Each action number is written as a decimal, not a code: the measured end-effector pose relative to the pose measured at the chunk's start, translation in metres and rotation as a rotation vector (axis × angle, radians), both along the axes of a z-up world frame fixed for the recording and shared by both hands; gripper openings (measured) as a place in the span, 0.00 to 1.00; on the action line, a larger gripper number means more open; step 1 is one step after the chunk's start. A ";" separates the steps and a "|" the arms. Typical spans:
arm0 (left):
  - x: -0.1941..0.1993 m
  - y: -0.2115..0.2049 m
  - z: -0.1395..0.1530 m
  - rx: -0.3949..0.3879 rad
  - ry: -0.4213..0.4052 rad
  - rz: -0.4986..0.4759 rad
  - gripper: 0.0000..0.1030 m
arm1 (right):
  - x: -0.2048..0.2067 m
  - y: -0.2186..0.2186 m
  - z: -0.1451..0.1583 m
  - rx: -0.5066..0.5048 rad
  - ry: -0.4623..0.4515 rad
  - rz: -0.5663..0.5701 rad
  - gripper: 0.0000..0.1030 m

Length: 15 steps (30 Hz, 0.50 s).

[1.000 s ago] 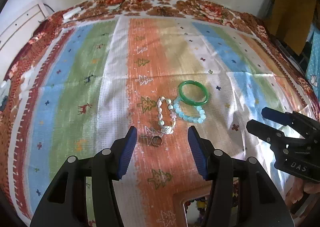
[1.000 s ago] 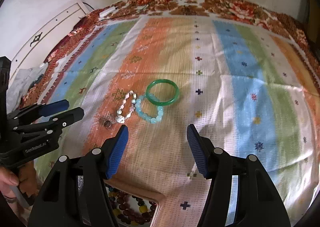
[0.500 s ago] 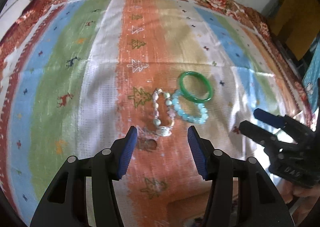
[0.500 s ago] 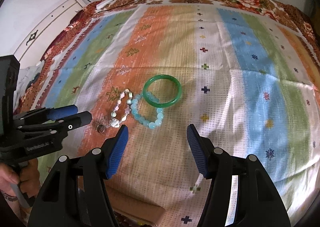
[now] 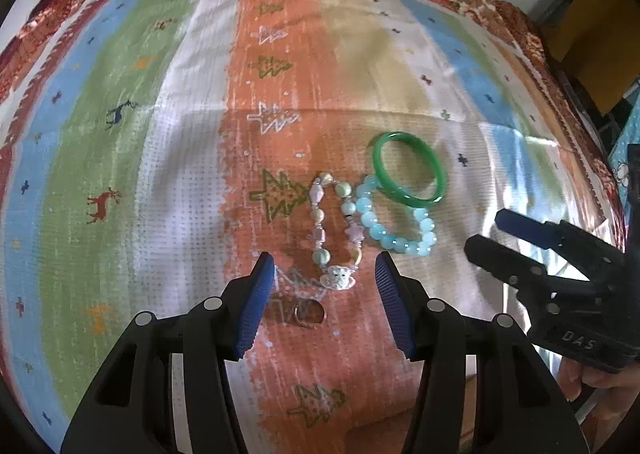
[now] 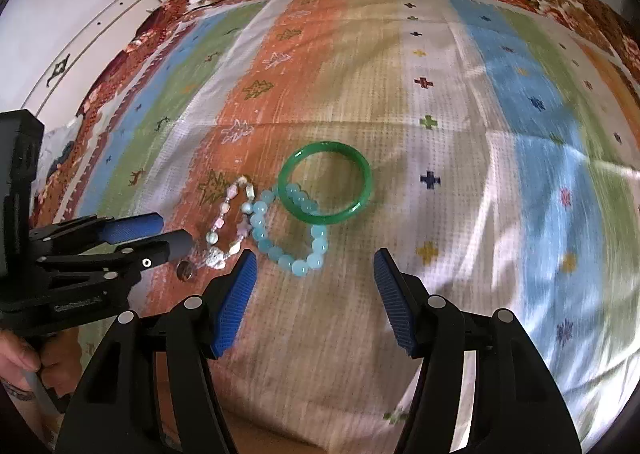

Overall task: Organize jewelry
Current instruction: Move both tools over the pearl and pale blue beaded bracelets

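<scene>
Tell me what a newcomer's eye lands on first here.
Probably the green bangle, lying on the striped cloth and overlapping the blue bead bracelet beside it. Left of those lies a pastel bead bracelet, with a small ring just below it. The left gripper hangs open over the ring, and the right gripper is open too.

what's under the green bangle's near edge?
The green bangle lies on the striped cloth, its near-left edge resting on the pale blue bead bracelet. Several beads show inside the ring; any bead directly under the band is hidden.
</scene>
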<state>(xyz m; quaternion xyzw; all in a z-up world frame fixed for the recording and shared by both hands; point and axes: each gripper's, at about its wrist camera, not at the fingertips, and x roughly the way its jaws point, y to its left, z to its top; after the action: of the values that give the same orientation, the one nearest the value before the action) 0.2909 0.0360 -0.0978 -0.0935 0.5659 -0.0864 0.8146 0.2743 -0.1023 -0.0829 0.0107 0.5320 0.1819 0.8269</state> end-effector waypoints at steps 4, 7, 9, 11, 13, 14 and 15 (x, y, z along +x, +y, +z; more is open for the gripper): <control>0.006 -0.001 -0.008 0.014 0.017 -0.003 0.50 | 0.004 0.001 -0.009 -0.026 0.019 0.003 0.59; 0.011 -0.003 -0.011 0.020 0.024 -0.010 0.50 | 0.008 0.002 -0.015 -0.041 0.029 0.007 0.59; 0.014 -0.003 -0.012 0.024 0.024 -0.008 0.50 | 0.012 0.003 -0.019 -0.049 0.035 0.009 0.59; 0.017 -0.003 -0.013 0.038 0.022 -0.009 0.49 | 0.016 0.004 -0.023 -0.054 0.039 0.008 0.59; 0.019 -0.003 -0.015 0.045 0.025 -0.011 0.48 | 0.019 0.006 -0.026 -0.055 0.044 0.012 0.59; 0.020 -0.002 -0.017 0.051 0.027 -0.010 0.47 | 0.020 0.006 -0.027 -0.056 0.046 0.013 0.59; 0.021 -0.002 -0.018 0.056 0.029 -0.010 0.45 | 0.021 0.007 -0.028 -0.055 0.049 0.016 0.59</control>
<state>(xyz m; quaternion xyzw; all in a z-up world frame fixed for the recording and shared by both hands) 0.3120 0.0344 -0.1156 -0.0691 0.5801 -0.0732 0.8083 0.2956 -0.0950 -0.1111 -0.0115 0.5567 0.1734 0.8123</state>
